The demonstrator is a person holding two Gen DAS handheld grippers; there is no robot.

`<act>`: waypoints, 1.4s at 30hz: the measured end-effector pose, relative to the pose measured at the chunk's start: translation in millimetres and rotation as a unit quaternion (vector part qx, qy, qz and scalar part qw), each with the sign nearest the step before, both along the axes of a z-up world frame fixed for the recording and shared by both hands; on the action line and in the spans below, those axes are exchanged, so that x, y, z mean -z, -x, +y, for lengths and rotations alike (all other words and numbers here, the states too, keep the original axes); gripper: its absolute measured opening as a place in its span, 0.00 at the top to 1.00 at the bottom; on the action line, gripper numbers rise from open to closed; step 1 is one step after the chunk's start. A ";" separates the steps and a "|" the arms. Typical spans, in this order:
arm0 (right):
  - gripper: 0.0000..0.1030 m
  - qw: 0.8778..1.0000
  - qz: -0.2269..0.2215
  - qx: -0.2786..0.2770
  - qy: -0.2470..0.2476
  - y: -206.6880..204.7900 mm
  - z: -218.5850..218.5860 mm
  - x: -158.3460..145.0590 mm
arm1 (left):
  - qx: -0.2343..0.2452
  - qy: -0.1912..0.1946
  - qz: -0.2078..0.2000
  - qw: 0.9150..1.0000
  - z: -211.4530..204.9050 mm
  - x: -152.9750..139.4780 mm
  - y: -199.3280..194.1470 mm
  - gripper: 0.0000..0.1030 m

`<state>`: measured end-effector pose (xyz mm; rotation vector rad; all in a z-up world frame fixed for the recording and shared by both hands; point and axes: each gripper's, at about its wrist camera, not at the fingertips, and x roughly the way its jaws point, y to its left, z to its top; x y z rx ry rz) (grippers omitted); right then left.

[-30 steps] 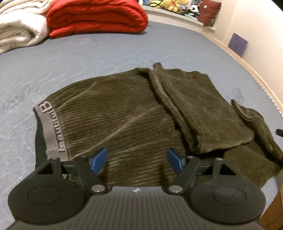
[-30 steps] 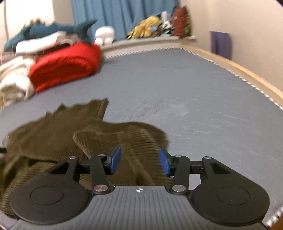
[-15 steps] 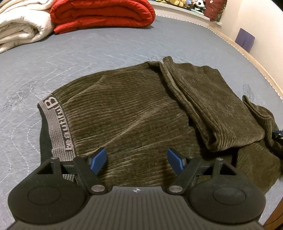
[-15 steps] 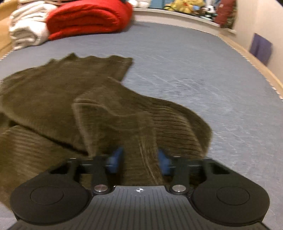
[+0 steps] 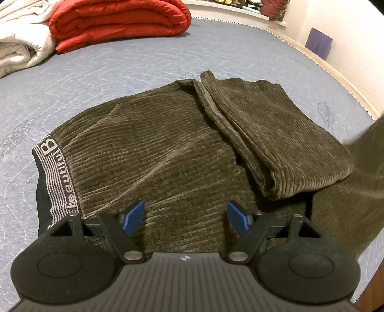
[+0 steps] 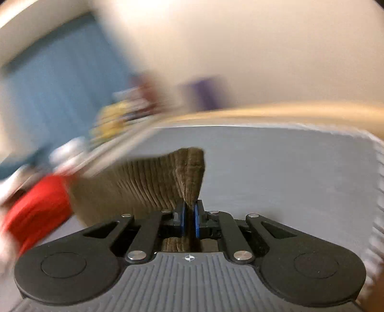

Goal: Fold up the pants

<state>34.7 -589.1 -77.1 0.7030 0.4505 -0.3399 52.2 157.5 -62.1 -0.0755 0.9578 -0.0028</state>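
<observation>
At the far left of the left wrist view a cream blanket (image 5: 16,45) lies rolled at the head of the bed (image 5: 120,69), with a folded red duvet (image 5: 117,21) just beside it. The grey waistband (image 5: 56,177), lettered "beautiful", marks the left end of the olive corduroy pants (image 5: 153,153), which lie spread across the blue-grey quilted mattress. The left gripper (image 5: 186,217) hovers over the seat of the pants, its blue fingers (image 5: 133,217) wide apart with nothing between them, exactly as a second ago; this view has tipped only slightly. Right of it, one leg (image 5: 276,141) lies folded back over the body of the pants. At the right edge a blurred strip of the other leg (image 5: 360,172) now rises off the mattress, where half a second ago it lay crumpled flat.

In the right wrist view, everything beyond the tool is smeared by motion: a red patch at left, blue curtain (image 6: 60,79) above it, pale wall to the right. The right gripper (image 6: 189,219), half open over the cloth a second ago, is now clamped shut on a pinch of that leg's corduroy (image 6: 189,172), which bunches above the fingers (image 6: 197,222) and trails away to the left, lifted clear of the bed.
</observation>
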 end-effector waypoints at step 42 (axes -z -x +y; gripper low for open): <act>0.43 0.963 0.031 -0.226 0.141 -40.6 142.9 -13.6 | 0.123 -0.008 0.010 0.992 -15.5 4.4 20.9 0.42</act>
